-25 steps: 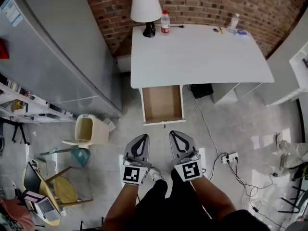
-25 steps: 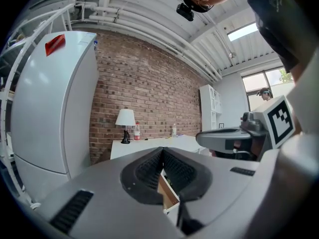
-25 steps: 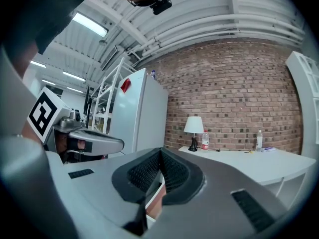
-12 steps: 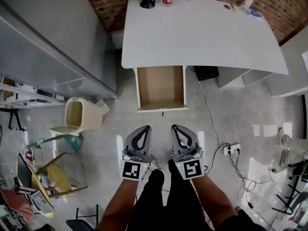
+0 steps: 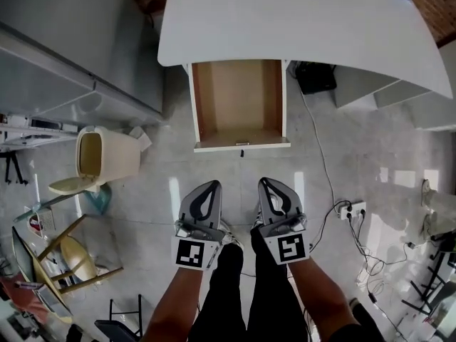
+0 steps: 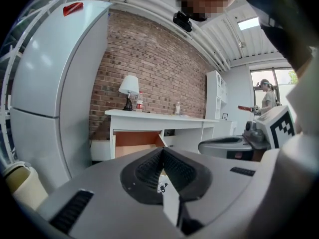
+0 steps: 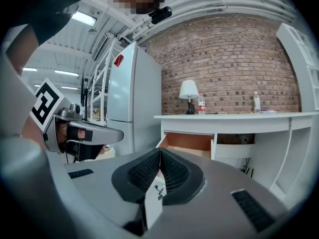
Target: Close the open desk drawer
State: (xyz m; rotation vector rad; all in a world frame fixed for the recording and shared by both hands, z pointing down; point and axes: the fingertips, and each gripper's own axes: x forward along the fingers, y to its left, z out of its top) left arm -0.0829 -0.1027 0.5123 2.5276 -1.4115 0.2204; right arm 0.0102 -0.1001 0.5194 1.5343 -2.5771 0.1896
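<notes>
Left tongs point(image 5: 209, 185) and right tongs point(image 5: 268, 182), both closed on nothing and held side by side above the person's legs, had drawn closer to the open drawer point(image 5: 239, 98) over the preceding second. The drawer was empty, pulled well out from under the white table point(image 5: 299, 27), and remained untouched, so the approach was judged under way and the push not begun. Around it lay pale glossy floor point(image 5: 342, 162), with a cream bin point(image 5: 107, 155) and grey refrigerator point(image 5: 64, 41) on the left and a brick wall point(image 6: 149, 59) beyond.
</notes>
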